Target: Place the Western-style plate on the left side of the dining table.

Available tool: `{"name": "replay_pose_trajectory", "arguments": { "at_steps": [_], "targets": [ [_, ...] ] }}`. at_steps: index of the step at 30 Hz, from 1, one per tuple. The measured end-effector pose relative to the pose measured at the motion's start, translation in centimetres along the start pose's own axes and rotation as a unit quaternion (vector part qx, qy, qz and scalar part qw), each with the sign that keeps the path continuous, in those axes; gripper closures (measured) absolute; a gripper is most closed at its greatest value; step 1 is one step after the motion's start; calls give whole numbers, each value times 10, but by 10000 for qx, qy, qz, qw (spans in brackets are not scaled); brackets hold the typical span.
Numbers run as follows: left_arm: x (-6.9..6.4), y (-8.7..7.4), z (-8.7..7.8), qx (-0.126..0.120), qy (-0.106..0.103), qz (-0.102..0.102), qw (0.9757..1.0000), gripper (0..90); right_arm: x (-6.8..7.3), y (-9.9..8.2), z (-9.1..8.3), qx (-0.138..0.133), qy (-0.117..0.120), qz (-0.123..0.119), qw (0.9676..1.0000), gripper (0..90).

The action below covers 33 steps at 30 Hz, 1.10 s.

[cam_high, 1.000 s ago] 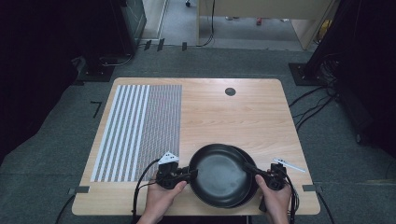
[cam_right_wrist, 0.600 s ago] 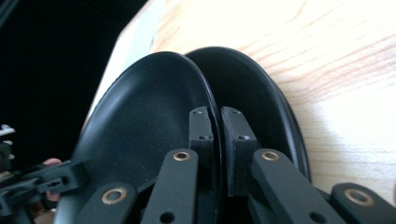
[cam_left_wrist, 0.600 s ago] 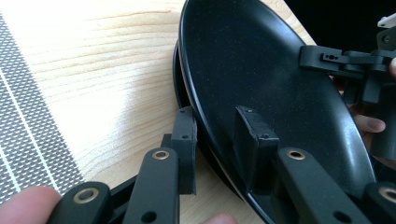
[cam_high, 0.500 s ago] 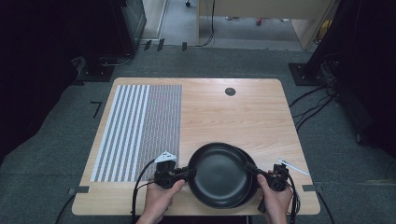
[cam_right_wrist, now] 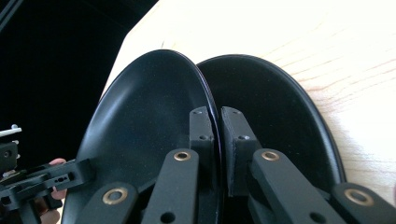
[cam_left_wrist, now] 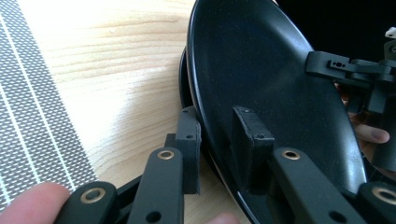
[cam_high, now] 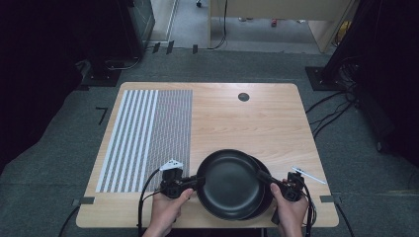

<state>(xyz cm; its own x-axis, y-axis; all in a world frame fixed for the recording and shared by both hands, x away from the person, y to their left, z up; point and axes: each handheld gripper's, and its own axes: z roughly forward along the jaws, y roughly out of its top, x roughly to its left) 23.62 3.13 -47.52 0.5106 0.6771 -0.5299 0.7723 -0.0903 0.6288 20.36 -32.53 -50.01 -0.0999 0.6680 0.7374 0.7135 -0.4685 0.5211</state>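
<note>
left gripper (cam_high: pixel 197 181): clamped on top plate (cam_high: pixel 230 182) rim | right gripper (cam_high: pixel 262 177): clamped, same rim

Evenly lit from above on the counter (cam_high: pixel 257 123), dark at the room's edges. Blown-out glare on the wood in both gripper views; nearest fingers (cam_left_wrist: pixel 32 198) soft, slightly out of focus.

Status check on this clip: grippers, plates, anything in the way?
Left gripper and right gripper both shut on top black plate's rim, opposite sides. Second black plate underneath. Table ahead unobstructed.
</note>
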Motion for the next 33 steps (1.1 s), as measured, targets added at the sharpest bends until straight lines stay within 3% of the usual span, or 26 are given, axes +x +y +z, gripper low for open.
{"name": "replay_pose_trajectory", "arguments": {
  "at_steps": [11, 33],
  "targets": [
    [1, 11, -14, -173, 29, 58, 9998, 737, 18, 11, 5, -42, 75, -131, 9999, 844],
    [31, 33, -49, -492, 205, -153, 9985, 738, 59, 35, 49, 119, 237, -415, 9988, 843]
  ]
}}
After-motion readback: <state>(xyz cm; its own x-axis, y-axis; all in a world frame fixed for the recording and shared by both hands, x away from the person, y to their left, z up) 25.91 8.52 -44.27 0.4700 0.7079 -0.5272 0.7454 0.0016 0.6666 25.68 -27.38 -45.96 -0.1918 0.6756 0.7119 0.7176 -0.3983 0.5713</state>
